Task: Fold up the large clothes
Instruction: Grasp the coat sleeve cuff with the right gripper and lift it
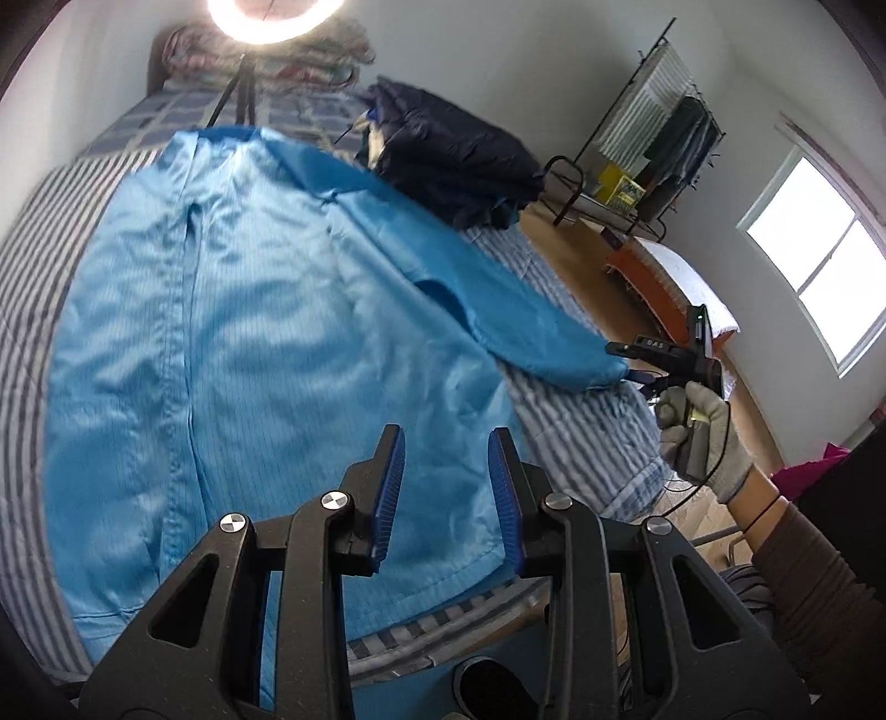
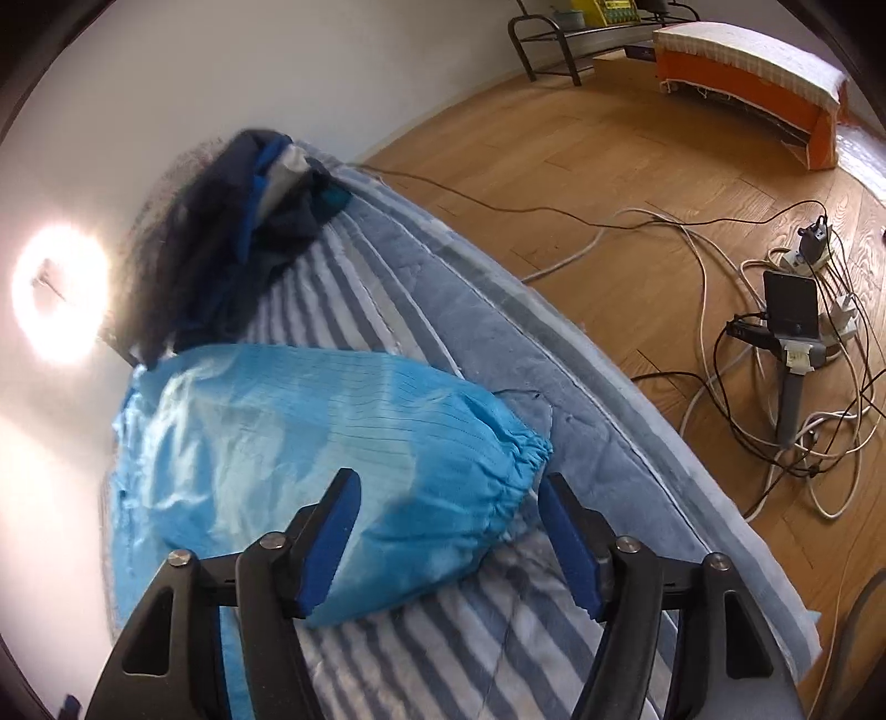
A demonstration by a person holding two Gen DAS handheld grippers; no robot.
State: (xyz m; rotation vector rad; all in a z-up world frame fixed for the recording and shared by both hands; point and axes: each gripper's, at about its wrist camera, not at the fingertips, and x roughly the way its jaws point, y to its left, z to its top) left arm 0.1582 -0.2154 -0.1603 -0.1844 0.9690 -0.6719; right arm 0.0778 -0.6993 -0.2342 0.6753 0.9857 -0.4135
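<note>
A large light-blue garment (image 1: 249, 310) lies spread flat on the striped bed (image 1: 33, 277). Its right sleeve (image 1: 531, 332) stretches toward the bed's edge. My left gripper (image 1: 446, 432) hovers open over the hem near the front, with nothing between its blue pads. In the right wrist view the gathered sleeve cuff (image 2: 515, 471) lies between the fingers of my right gripper (image 2: 448, 479). The jaws stand wide and the pads do not press the cloth. A gloved hand (image 1: 698, 432) holds the right gripper (image 1: 637, 382) at the cuff's tip.
A pile of dark navy clothes (image 1: 459, 166) (image 2: 221, 243) sits at the far side of the bed. A ring light (image 1: 266, 16) stands at the head. On the wooden floor are an orange bench (image 2: 747, 83), tangled cables (image 2: 775, 387) and a clothes rack (image 1: 664, 111).
</note>
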